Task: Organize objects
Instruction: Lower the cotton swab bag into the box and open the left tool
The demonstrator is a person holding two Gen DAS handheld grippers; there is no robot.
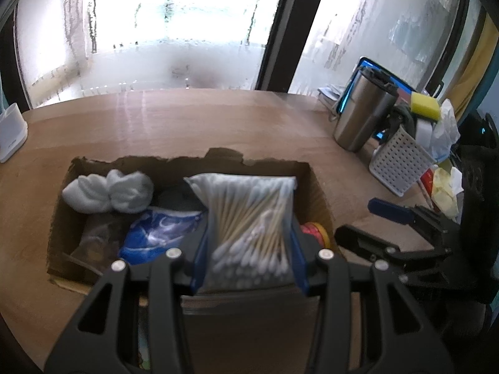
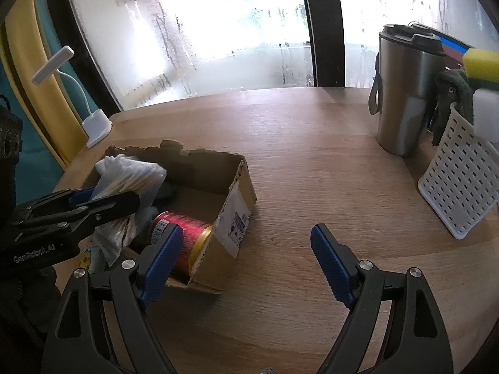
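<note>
My left gripper [image 1: 249, 258] is shut on a clear bag of cotton swabs [image 1: 249, 224], held over the open cardboard box [image 1: 280, 163]. Inside the box lie a rolled pair of pale socks [image 1: 109, 191], a blue and white packet [image 1: 156, 233] and a red can [image 1: 315, 230]. From the right wrist view the same box [image 2: 237, 215] sits left of centre, with the red can [image 2: 187, 240] on its side in it and the swab bag [image 2: 131, 174] pinched by the left gripper [image 2: 93, 199]. My right gripper [image 2: 246, 261] stands open over bare table beside the box, nothing between its fingers.
A steel travel mug [image 2: 402, 93] and a white perforated basket [image 2: 458, 184] with a yellow sponge [image 2: 482, 62] stand at the right on the wooden table [image 2: 312, 155]. A small white lamp [image 2: 96, 124] sits at the back left, by a fogged window.
</note>
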